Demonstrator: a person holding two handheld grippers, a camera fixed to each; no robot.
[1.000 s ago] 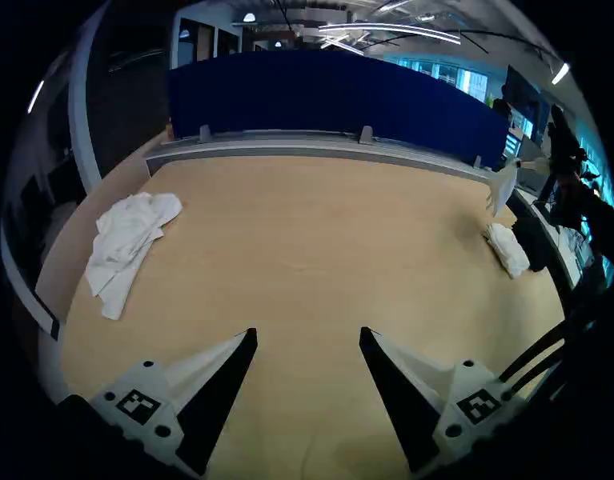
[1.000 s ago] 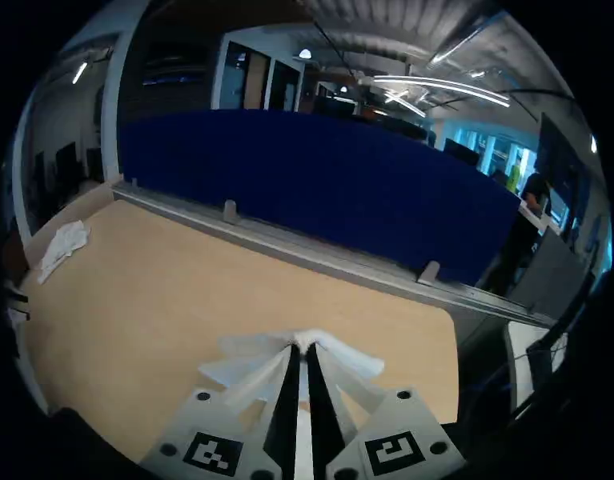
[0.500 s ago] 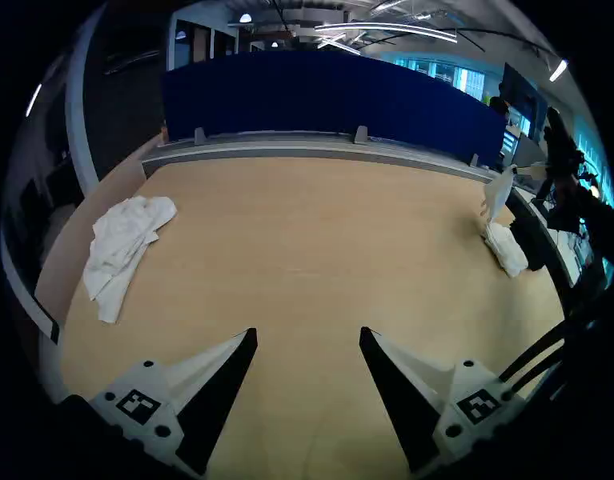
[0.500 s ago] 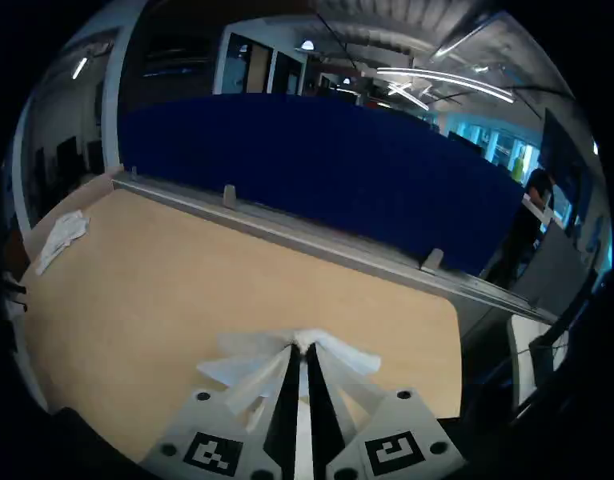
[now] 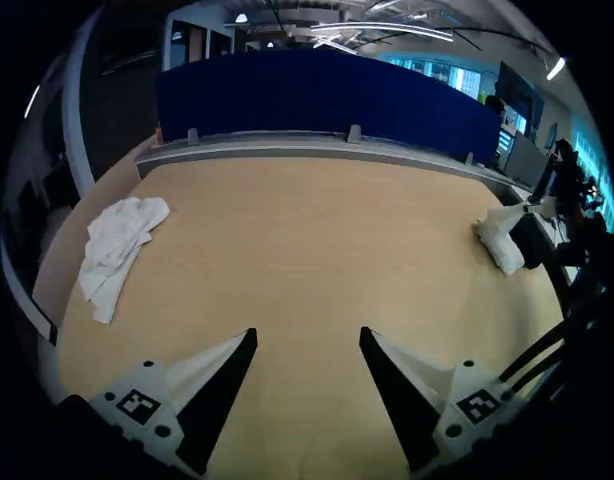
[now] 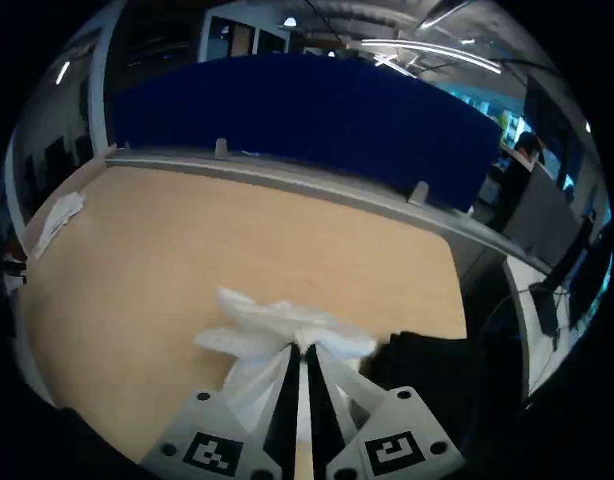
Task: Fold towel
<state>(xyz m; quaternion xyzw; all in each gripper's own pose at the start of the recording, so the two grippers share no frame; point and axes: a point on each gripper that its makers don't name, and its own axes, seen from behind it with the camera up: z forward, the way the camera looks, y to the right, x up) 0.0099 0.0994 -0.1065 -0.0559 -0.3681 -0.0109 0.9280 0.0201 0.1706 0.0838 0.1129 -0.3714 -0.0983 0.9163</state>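
Note:
In the right gripper view my right gripper [image 6: 301, 349] is shut on a white towel [image 6: 284, 329], whose bunched folds hang down to the wooden table [image 6: 186, 240]. In the left gripper view that same towel [image 5: 499, 240] rests near the table's right edge, with the right gripper [image 5: 521, 213] holding its top. My left gripper [image 5: 307, 334] stands open above the near part of the table [image 5: 307, 232], nothing between its fingers. A second crumpled white towel [image 5: 114, 248] lies at the far left of the table; in the right gripper view it is the small towel [image 6: 57, 220] at the left edge.
A blue partition [image 5: 323, 92] on a grey rail [image 5: 307, 146] closes the table's far side. A dark object [image 6: 427, 376] lies right of the held towel by the table's right edge. A person [image 5: 567, 192] and office desks stand beyond that edge.
The right gripper has come down with the towel, from hanging in the air to its lower folds resting on the table. The left gripper has kept its place and stayed open.

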